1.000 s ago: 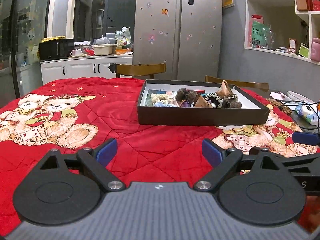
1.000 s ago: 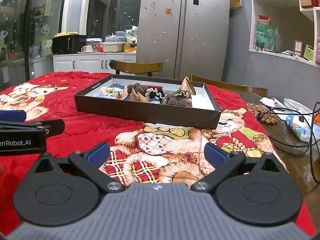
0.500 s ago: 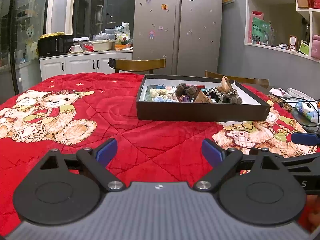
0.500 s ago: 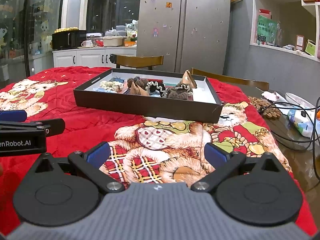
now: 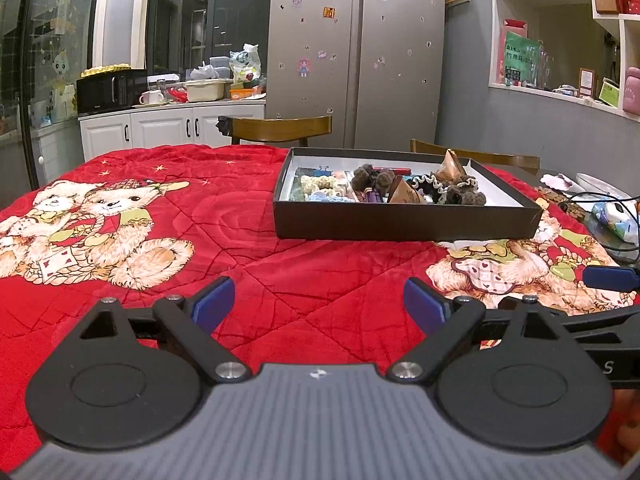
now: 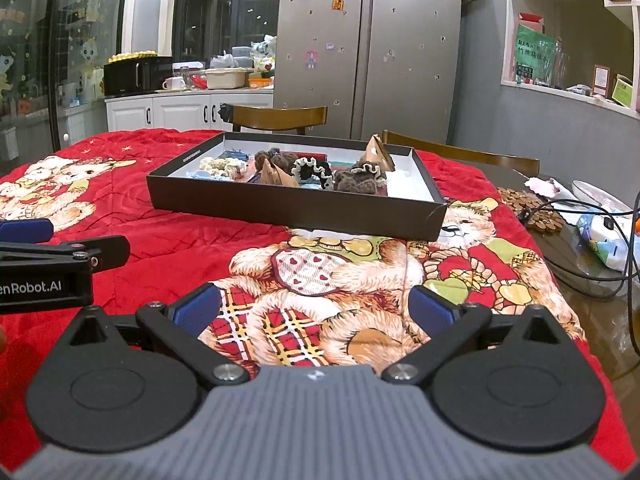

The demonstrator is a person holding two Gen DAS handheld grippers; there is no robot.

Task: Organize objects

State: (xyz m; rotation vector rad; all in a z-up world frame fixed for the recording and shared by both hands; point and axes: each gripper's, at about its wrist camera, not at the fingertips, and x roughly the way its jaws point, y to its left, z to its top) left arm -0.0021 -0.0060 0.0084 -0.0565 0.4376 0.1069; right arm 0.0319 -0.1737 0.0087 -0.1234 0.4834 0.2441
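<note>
Ahead, box [image 5: 404,222] of small bits sits toward table's far edge, long side facing both grippers. Right gripper [image 6: 314,314] looks nearer than left gripper [image 5: 318,306]; both jaws apart, empty.

We note dark shallow box [image 5: 404,228] flat on red bear blanket, lid off, white inside. Contents jumbled: scrunchies [image 6: 312,170], brown fuzzy bits, cream scrunchie [image 5: 324,184] at left, misc. small items.

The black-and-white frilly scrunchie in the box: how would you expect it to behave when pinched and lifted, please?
The scrunchie looks like ruffled fabric, so probably soft, floppy and light. Lying among other items in the box, it may snag or drag a neighbour.
</note>
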